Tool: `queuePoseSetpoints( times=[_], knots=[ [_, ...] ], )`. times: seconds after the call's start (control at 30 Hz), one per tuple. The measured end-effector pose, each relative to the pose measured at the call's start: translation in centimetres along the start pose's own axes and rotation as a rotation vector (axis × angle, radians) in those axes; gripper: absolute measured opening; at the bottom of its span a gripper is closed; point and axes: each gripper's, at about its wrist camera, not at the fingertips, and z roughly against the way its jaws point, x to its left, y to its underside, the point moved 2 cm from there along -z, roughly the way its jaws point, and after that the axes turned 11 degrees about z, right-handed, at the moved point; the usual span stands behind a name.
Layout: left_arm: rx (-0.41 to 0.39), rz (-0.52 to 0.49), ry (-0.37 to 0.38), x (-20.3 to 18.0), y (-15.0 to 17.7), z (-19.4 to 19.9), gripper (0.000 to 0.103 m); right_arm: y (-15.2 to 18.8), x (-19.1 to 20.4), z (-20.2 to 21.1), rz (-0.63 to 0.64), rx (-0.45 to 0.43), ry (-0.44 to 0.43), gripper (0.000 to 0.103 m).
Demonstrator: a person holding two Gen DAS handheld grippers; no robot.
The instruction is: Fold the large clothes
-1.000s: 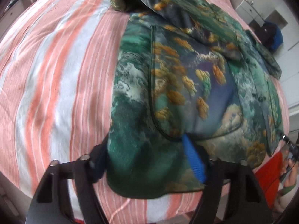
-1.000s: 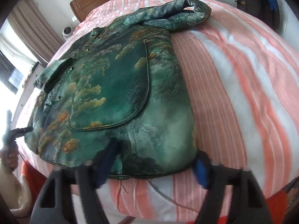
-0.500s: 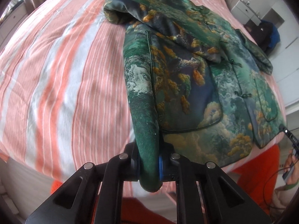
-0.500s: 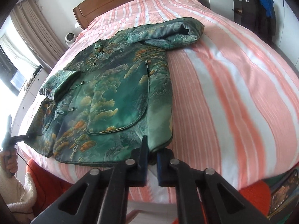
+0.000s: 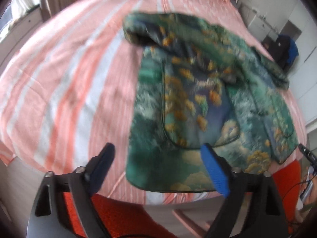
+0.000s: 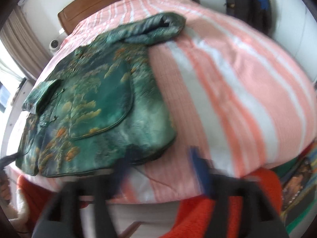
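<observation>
A green patterned jacket (image 5: 198,103) with orange and blue print lies flat on a pink and white striped bed (image 5: 59,83), its hem at the near edge. It also shows in the right wrist view (image 6: 95,115), one sleeve folded across the top. My left gripper (image 5: 158,160) is open and empty, its fingers on either side of the hem's left corner. My right gripper (image 6: 160,158) is open and empty, just in front of the hem's right corner. Both views are blurred.
The bed's wooden headboard (image 6: 111,2) is at the far end. A white cabinet and a dark bag (image 5: 285,45) stand beside the bed. An orange cloth (image 6: 218,214) hangs below the bed's near edge. A person's hand with a tool (image 5: 309,170) is at the right.
Both grippers were shut on the jacket's hem corners half a second ago. Both have opened and let go, and the hem lies flat on the bed again.
</observation>
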Motion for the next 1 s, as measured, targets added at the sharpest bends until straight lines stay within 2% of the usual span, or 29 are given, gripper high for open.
queuePoseSetpoints(
  times=[0.07, 0.13, 0.2, 0.3, 0.43, 0.5, 0.57, 0.7, 0.77, 0.87, 1.0],
  knots=[
    [-0.102, 0.025, -0.001, -0.2, -0.6, 2.2, 0.101, 0.2, -0.3, 1.3, -0.008, -0.053, 0.04, 0.085],
    [-0.195, 0.08, -0.011, 0.0, -0.9, 4.0, 0.102, 0.2, -0.3, 2.2, -0.017, -0.088, 0.075, 0.086],
    [-0.226, 0.119, -0.01, 0.6, -0.7, 5.0, 0.102, 0.3, -0.2, 2.6, -0.03, -0.108, 0.072, 0.086],
    [-0.212, 0.08, -0.065, 0.9, 0.3, 5.6, 0.102, 0.5, 0.1, 2.5, -0.041, -0.114, 0.058, 0.086],
    [-0.157, -0.108, -0.171, -1.2, 2.5, 4.6, 0.102, 1.1, 0.7, 2.6, -0.036, -0.13, 0.04, 0.086],
    [-0.162, -0.134, -0.184, -1.7, 3.3, 4.4, 0.103, 0.8, 0.7, 2.7, -0.023, -0.135, 0.034, 0.086],
    [-0.169, -0.145, -0.162, -2.1, 3.9, 4.7, 0.102, -0.6, 0.7, 2.9, 0.013, -0.132, 0.037, 0.086],
    [-0.201, -0.115, -0.11, -2.5, 3.7, 5.8, 0.102, -6.3, 1.2, 3.8, 0.147, -0.195, 0.03, 0.087],
    [-0.202, -0.074, -0.088, -2.5, 3.2, 6.0, 0.102, -10.8, 2.6, 2.8, 0.3, -0.204, 0.036, 0.09],
    [-0.194, -0.01, -0.054, -2.3, 2.8, 6.4, 0.102, -17.4, 6.0, -1.2, 0.583, -0.181, 0.093, 0.09],
    [-0.185, 0.036, -0.056, -2.2, 3.2, 6.9, 0.102, -23.2, 10.2, -9.8, 0.85, -0.077, 0.177, 0.088]
  ],
)
